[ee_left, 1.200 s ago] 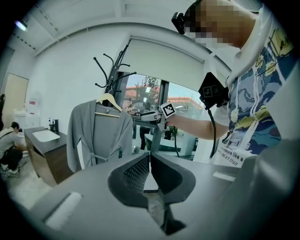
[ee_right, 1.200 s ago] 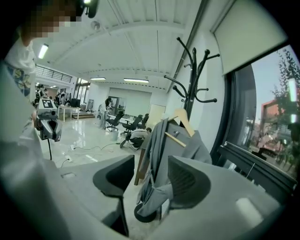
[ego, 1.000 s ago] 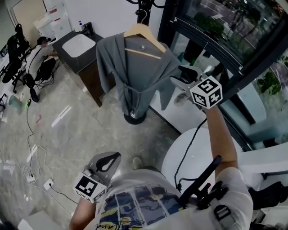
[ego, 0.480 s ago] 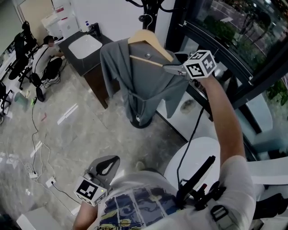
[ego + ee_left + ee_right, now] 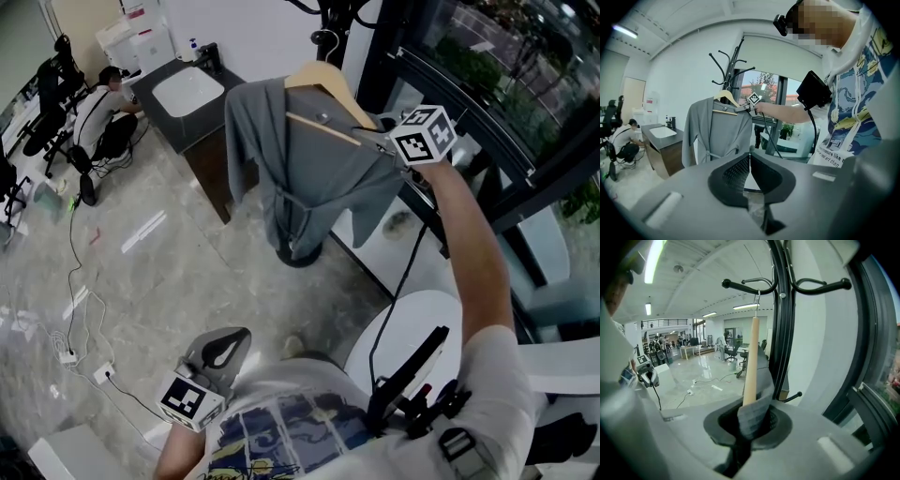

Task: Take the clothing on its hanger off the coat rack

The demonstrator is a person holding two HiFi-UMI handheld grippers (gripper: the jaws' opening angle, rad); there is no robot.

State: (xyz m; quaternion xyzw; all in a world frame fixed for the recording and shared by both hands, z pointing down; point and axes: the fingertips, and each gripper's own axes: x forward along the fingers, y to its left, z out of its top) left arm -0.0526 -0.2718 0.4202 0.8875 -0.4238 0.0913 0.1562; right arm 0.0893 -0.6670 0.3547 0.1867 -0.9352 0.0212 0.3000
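Robe [image 5: 309, 178] of grey cloth hangs on a wooden hanger [image 5: 323, 80], and the hanger's metal hook sits over a black prong of the coat rack [image 5: 780, 310], so the garment is on the rack and off the floor; its belt is tied at the waist and its hem hangs down over the rack's round base; right gripper [image 5: 375, 141] is raised at arm's length to the robe's shoulder on the window side, and in the right gripper view its jaws are closing on the cloth-covered end of the hanger, a fold of grey fabric caught between the pads with the pale wooden arm rising straight out of it; left gripper [image 5: 225, 345] hangs low beside the person's waist, well apart from the rack, its jaws brought together with nothing between them; behind the robe a dark counter [image 5: 159, 117] carries a white sink; a person [image 5: 103, 108] crouches on the floor just beside that counter; cables [image 5: 80, 309] trail across the pale polished floor; a round white table [image 5: 412, 319] stands near the window.
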